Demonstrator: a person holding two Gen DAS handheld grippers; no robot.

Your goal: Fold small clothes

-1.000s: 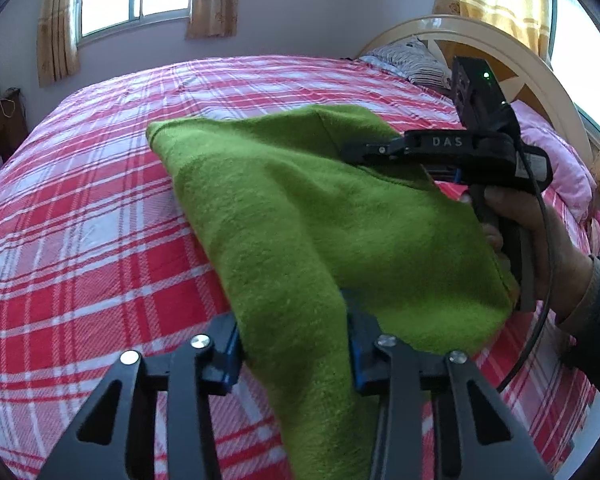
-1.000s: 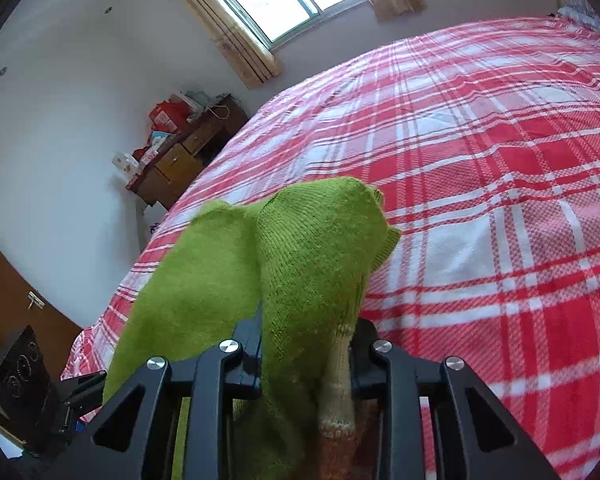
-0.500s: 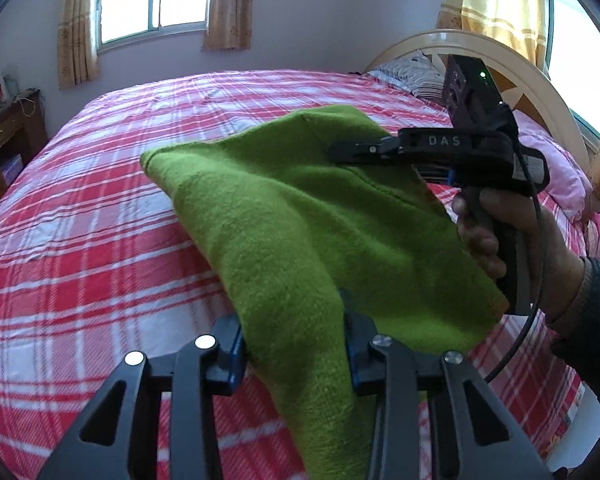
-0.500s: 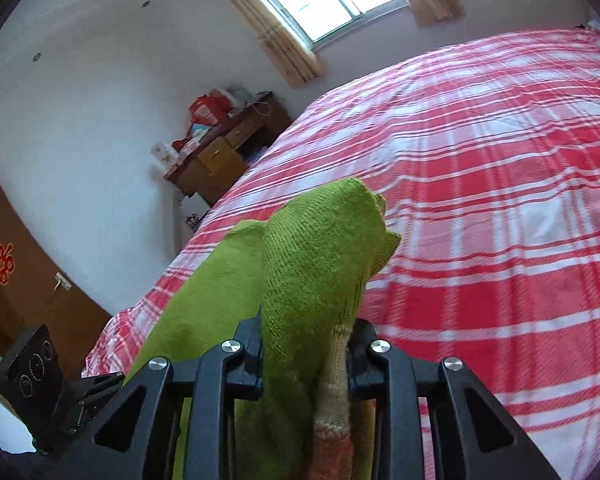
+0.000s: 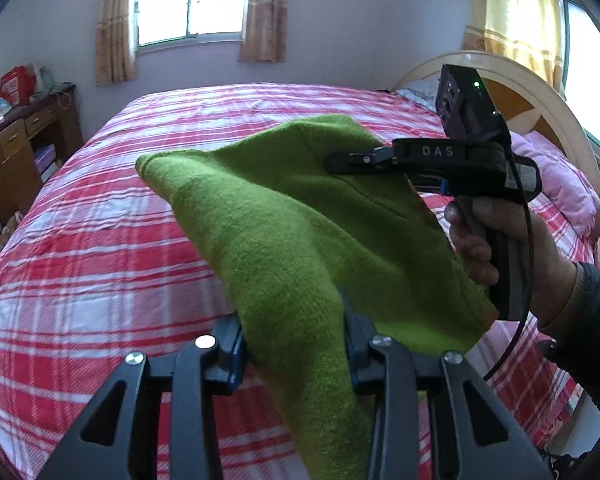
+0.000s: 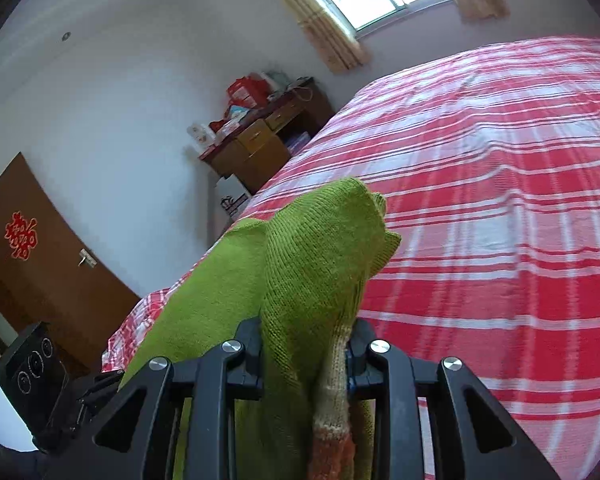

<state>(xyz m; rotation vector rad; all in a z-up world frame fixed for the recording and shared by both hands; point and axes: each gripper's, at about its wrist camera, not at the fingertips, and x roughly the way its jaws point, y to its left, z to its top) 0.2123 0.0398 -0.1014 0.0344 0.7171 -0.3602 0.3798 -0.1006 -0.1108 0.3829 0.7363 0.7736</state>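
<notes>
A green knitted garment (image 5: 300,216) hangs stretched above the red plaid bed (image 5: 100,248). In the left wrist view my left gripper (image 5: 294,344) is shut on its near edge, the cloth bunched between the blue pads. At the far right a hand holds my right gripper (image 5: 340,158), which pinches the garment's far edge. In the right wrist view the right gripper (image 6: 306,344) is shut on a green fold (image 6: 316,264) with a cream and orange cuff (image 6: 332,412). The cloth hides the fingertips of both.
A wooden desk (image 5: 24,148) with clutter on top stands left of the bed. A curved headboard (image 5: 540,92) and a pink pillow (image 5: 556,176) lie at the right. A brown door (image 6: 40,264) is beyond the bed's corner. The plaid sheet (image 6: 500,200) spreads wide.
Both grippers have carried the garment sideways and slightly up over the bed. The desk and the door have come further into view. Both grips look unchanged.
</notes>
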